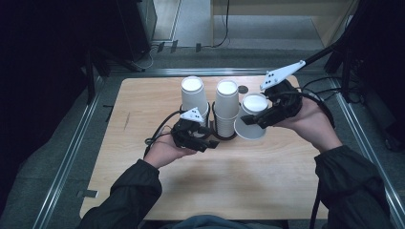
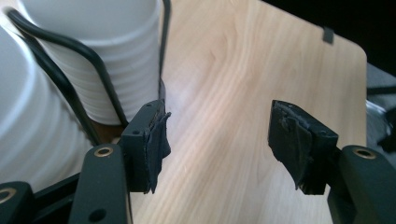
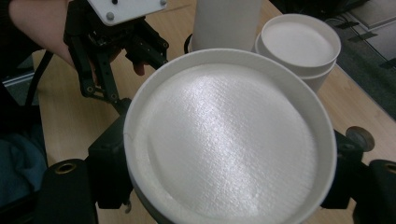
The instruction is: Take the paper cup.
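High view showed a pale wooden table [image 1: 143,100], metal-railed, dark floor around, bare near the person; right gripper [image 1: 258,120] clamped an upturned paper cup [image 1: 251,121], seemingly airborne beside the wire rack [image 1: 224,136]; left gripper [image 1: 203,140] gaped empty.

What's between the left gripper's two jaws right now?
Nothing: in the left gripper view, the left gripper has bare table showing between its open jaws.

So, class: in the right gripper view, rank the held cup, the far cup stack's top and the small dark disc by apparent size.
1. Held cup, though nearest the camera.
2. Far cup stack's top.
3. Small dark disc.
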`<state>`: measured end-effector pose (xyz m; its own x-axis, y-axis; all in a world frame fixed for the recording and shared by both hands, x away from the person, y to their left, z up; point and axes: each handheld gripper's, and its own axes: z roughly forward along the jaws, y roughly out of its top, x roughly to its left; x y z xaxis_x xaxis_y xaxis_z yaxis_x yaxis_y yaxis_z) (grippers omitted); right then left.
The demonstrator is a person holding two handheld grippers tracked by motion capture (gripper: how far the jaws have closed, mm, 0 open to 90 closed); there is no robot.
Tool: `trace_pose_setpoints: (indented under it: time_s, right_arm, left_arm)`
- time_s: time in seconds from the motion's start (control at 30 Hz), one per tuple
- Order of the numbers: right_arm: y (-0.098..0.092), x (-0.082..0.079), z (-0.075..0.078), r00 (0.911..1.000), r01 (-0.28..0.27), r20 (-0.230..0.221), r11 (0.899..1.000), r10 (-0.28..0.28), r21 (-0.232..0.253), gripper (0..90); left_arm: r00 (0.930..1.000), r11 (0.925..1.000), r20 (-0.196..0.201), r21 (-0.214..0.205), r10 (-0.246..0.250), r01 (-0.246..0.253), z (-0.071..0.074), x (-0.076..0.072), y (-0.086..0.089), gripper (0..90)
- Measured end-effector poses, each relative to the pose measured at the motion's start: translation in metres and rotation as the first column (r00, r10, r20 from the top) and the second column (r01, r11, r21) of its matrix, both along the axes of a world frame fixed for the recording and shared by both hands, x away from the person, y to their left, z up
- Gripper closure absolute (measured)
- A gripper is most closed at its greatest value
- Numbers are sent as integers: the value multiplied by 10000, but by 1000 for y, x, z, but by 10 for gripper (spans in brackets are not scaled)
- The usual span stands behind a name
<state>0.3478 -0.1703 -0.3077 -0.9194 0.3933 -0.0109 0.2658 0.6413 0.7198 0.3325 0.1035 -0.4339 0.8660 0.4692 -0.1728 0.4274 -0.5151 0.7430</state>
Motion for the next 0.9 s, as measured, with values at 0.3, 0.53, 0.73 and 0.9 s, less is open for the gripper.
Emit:
trace_pose_setpoints:
  time_s: [0.3,0.53,0.73,0.9]
  right_arm:
    - [-4,-7,-33,9996,-231,-174,9997,232,49,234]
    - [-2,-11,-64,9979,-566,-288,9981,573,249,234]
    - [-2,-12,-95,9963,-605,-588,9976,624,344,234]
    - [0,-14,-115,9945,-527,-871,9968,578,597,234]
  left_arm:
    - [9981,9974,-255,-457,-563,551,-12,-5,12,380]
    - [9978,9959,-226,-670,-623,607,-19,-6,20,377]
    - [9986,9966,128,-644,-507,514,-25,-7,25,372]
    - [9991,9978,92,-508,-413,417,-34,-4,32,368]
